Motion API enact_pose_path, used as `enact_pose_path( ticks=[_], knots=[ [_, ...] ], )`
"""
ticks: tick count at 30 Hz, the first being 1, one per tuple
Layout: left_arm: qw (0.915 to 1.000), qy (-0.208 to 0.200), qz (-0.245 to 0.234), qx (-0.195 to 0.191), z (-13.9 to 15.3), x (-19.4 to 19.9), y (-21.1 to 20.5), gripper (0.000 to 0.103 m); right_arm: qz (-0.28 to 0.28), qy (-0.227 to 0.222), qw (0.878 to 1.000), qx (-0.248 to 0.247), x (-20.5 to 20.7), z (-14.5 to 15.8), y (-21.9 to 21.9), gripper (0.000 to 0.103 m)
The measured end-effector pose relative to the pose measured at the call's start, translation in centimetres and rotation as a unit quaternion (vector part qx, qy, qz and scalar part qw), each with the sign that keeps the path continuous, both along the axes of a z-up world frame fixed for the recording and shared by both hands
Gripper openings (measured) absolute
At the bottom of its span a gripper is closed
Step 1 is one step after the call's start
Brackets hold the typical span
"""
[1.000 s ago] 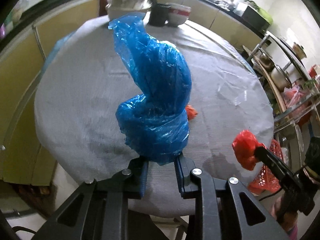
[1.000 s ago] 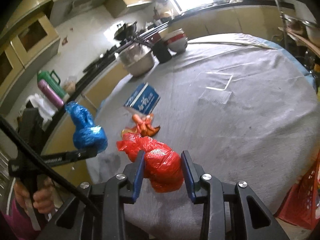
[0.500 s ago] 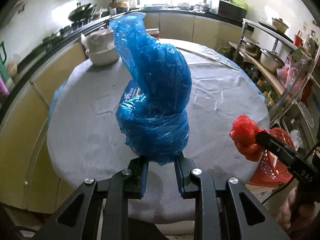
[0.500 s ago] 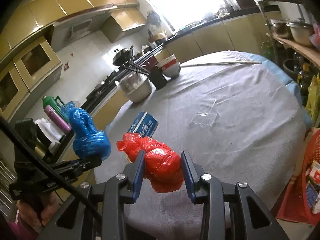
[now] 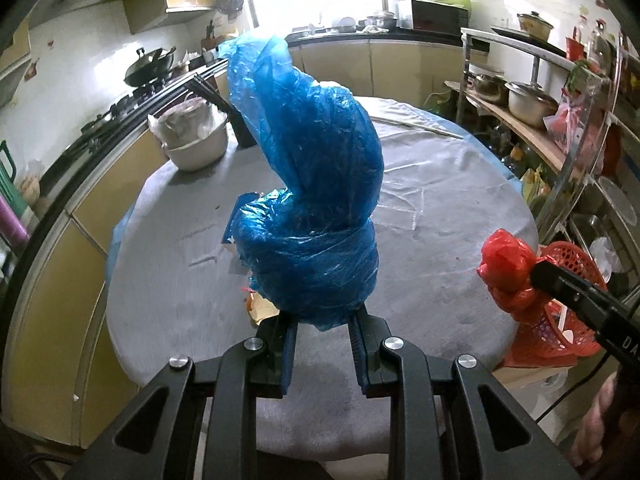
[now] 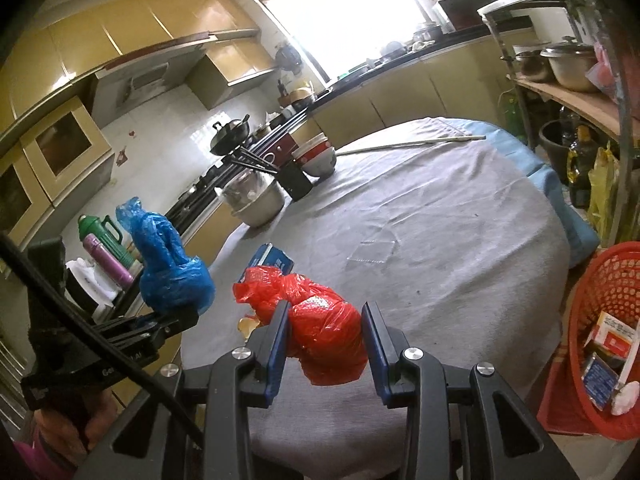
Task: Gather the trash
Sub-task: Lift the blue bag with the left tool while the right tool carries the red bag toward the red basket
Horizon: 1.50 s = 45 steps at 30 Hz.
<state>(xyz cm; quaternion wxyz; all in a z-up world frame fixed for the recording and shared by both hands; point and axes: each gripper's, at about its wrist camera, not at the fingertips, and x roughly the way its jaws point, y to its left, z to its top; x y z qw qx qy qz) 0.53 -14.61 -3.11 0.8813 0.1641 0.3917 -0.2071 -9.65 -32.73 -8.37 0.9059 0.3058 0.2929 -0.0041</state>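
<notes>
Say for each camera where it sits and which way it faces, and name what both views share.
Left wrist: sits on the left gripper, faces down over the round table; its fingers clamp the blue bag; a hand shows at lower right.
Right wrist: sits on the right gripper, faces across the table toward the counter; its fingers clamp the red bag.
Shared: both bags, the table, the red basket.

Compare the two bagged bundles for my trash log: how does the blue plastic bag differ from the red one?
The crumpled blue plastic bag stands taller, with a loose neck rising above its knotted base; the crumpled red plastic bag is a squatter lump. Blue is in the left gripper, red in the right gripper. Both are clamped, off the table.
</notes>
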Motion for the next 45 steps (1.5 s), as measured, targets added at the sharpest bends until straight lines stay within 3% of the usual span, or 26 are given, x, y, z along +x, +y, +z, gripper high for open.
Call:
enact_pose_path(
  ticks=[17, 32, 45],
  knots=[
    [0.9981, -0.046, -0.036, 0.021, 0.2, -2.3, -2.0, 0.026, -0.032, -0.007, 0.999, -0.007, -2.0, 0.4, -1.3, 0.038],
    [0.9964, -0.054, -0.061, 0.025, 0.5, -3.7, -3.8, 0.026, -0.058, -0.013, 0.998, -0.008, -4.1, 0.9, -2.3, 0.038],
    [0.9917, -0.064, -0.107, 0.031, 0.2, -5.2, -6.8, 0.026, -0.116, -0.006, 0.993, 0.006, -7.4, 0.6, -5.6, 0.038]
  ],
)
